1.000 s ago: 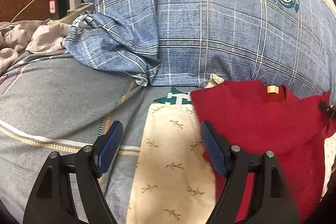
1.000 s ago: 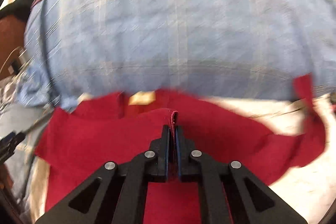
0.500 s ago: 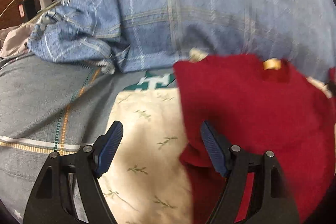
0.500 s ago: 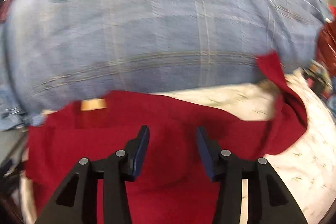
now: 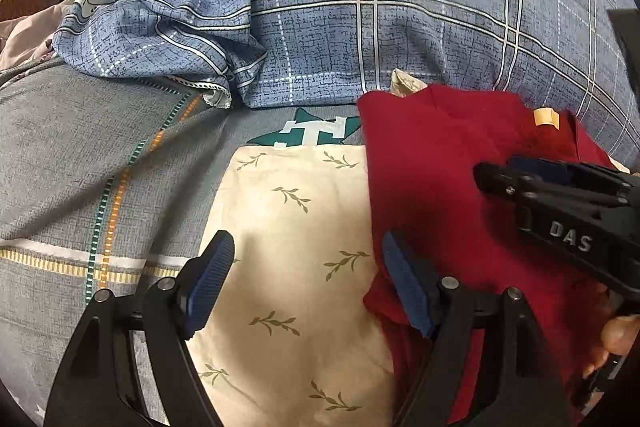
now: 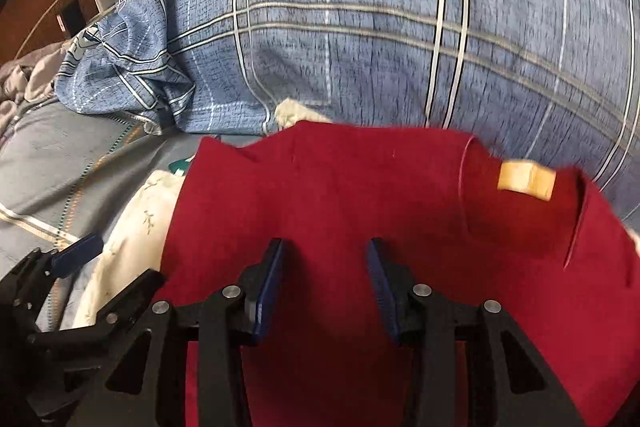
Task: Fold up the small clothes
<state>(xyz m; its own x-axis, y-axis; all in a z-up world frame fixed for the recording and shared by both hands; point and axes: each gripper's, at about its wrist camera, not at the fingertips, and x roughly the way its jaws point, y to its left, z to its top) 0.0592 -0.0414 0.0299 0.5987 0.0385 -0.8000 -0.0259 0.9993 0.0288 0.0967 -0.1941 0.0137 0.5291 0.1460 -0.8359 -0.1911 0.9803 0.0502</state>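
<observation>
The red garment (image 6: 360,211) lies flat on a cream leaf-print cloth (image 5: 288,227), its tan neck label (image 6: 526,181) at the far right, against a blue plaid duvet (image 6: 360,27). Right gripper (image 6: 326,287) hovers over it, jaws closing on nothing. Left gripper (image 5: 308,279) stands released above the cloth's near left.

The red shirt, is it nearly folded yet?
Partly. The red shirt lies on the cream cloth with one side looking tucked over. Nothing is held: the left gripper is open over its edge, and the right gripper is closing above it, pinching nothing. More folds look left.
</observation>
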